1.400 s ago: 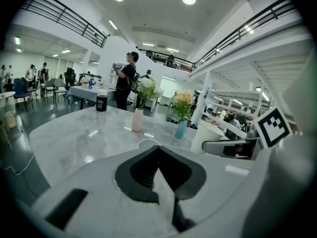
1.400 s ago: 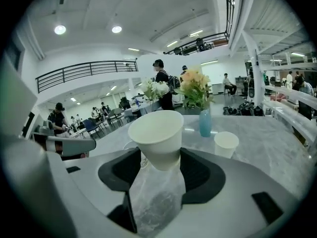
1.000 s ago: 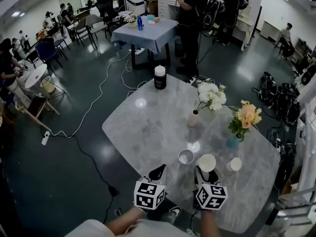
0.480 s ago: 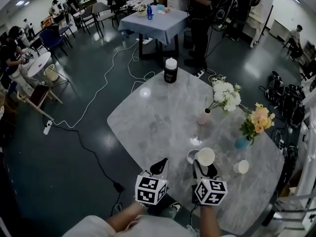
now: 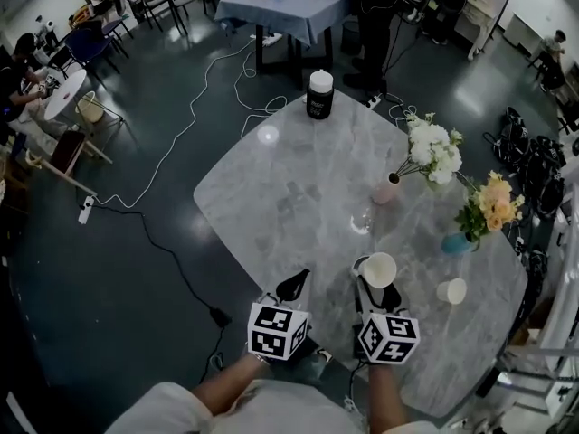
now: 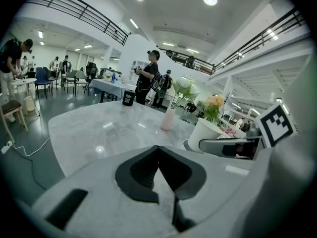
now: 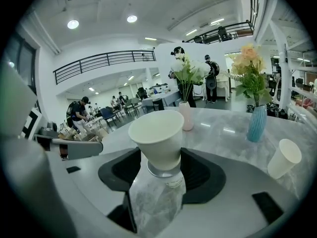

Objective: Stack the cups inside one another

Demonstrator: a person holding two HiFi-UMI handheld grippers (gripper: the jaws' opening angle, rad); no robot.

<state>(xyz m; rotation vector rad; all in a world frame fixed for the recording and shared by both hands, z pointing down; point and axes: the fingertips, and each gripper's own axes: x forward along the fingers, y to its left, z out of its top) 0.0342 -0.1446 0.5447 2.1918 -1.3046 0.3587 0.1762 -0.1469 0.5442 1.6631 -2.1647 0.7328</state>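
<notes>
A white paper cup is clamped in my right gripper, which is shut on it. In the right gripper view this cup sits upright over the grey rim of a second cup directly beneath it; I cannot tell if the two touch. That lower cup peeks out on the left in the head view. A third white cup stands alone to the right on the marble table. My left gripper hovers at the table's near edge, shut with nothing in it.
A pink vase with white flowers and a blue vase with orange flowers stand behind the cups. A black and white canister is at the far edge. Cables run over the floor on the left.
My right gripper has carried the white cup left, from beside the grey-rimmed cup to over it. The head view has tilted, so the table sits higher in the picture.
</notes>
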